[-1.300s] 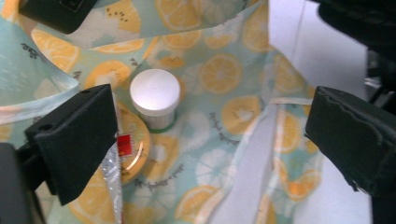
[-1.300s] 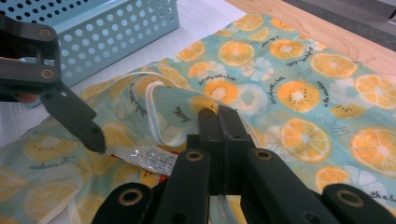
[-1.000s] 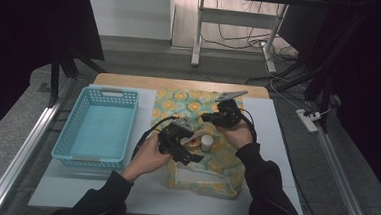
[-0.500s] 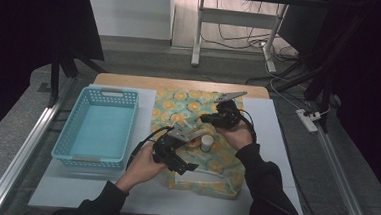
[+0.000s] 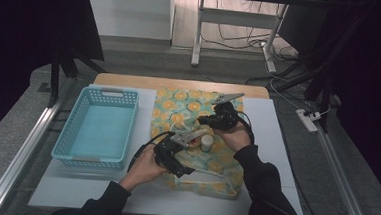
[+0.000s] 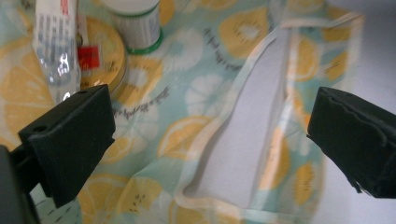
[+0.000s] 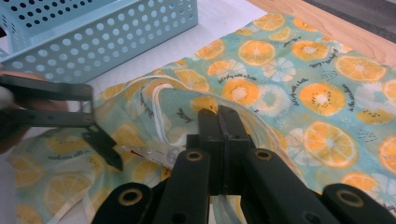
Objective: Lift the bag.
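Note:
A fruit-print cloth bag [image 5: 178,104] lies on the white board. My right gripper [image 5: 202,121] is shut on a raised fold of its white-trimmed edge [image 7: 161,116], with the jaws [image 7: 218,122] pressed together. My left gripper [image 5: 180,164] hangs open low over the bag's near part [image 6: 196,98], its wide-apart jaws [image 6: 210,135] holding nothing. Beyond it on the cloth stand a small white jar [image 6: 135,21], a gold-lidded tin [image 6: 105,56] and a clear-wrapped packet [image 6: 53,51]. The jar [image 5: 206,142] stands between the two hands.
A light-blue perforated basket [image 5: 99,127] stands left of the bag, with nothing in it. The white board [image 5: 271,142] shows bare to the right of the bag and along the near edge. A wooden table strip [image 5: 130,81] runs behind.
My left hand has sunk and drawn back toward the person, from over the jar and packet to the bag's near part. The right gripper has kept still on the fold.

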The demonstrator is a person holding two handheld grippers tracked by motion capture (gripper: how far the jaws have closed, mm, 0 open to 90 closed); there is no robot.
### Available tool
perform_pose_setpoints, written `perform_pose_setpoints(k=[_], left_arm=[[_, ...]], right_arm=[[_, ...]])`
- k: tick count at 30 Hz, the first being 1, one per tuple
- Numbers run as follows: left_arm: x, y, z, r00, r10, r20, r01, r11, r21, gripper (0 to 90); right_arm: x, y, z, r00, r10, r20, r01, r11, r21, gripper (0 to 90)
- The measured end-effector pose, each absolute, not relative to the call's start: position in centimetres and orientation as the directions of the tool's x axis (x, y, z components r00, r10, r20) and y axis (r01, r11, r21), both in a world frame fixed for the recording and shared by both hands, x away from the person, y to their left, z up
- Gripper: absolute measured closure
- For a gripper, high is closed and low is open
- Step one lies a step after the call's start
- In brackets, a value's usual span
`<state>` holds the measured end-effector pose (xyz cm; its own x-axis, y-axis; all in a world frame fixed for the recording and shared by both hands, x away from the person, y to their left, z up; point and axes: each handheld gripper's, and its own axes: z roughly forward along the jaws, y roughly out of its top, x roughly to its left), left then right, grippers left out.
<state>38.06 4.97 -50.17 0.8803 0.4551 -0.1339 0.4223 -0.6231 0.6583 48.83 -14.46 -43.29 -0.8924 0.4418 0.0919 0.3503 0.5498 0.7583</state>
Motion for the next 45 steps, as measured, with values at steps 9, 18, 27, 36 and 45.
perform_pose_setpoints(k=[9, 18, 27, 36, 45], left_arm=[[38.3, 4.8, -52.2, 0.892, 0.44, -0.11, 0.409, -0.678, 0.611, 4.4], [38.3, 5.4, -52.7, 0.884, 0.466, -0.041, 0.397, -0.702, 0.591, 35.8], [38.2, 5.5, -52.3, 0.873, 0.481, -0.081, 0.437, -0.698, 0.568, 82.5], [38.4, 6.2, -51.0, 0.838, 0.513, -0.185, 0.509, -0.613, 0.604, 89.8], [38.7, 7.3, -48.1, 0.824, 0.5, -0.266, 0.533, -0.527, 0.662, 90.0]], right_arm=[[48.8, -14.2, -44.0, -0.894, 0.437, 0.101, 0.357, 0.556, 0.75, 89.8], [48.9, -14.2, -44.4, -0.892, 0.438, 0.106, 0.363, 0.559, 0.746, 89.8], [48.9, -14.3, -44.5, -0.89, 0.441, 0.112, 0.37, 0.559, 0.742, 89.8], [49.0, -14.4, -44.2, -0.891, 0.437, 0.128, 0.38, 0.559, 0.737, 89.9], [48.9, -14.8, -43.0, -0.892, 0.431, 0.138, 0.382, 0.554, 0.739, 90.0]])
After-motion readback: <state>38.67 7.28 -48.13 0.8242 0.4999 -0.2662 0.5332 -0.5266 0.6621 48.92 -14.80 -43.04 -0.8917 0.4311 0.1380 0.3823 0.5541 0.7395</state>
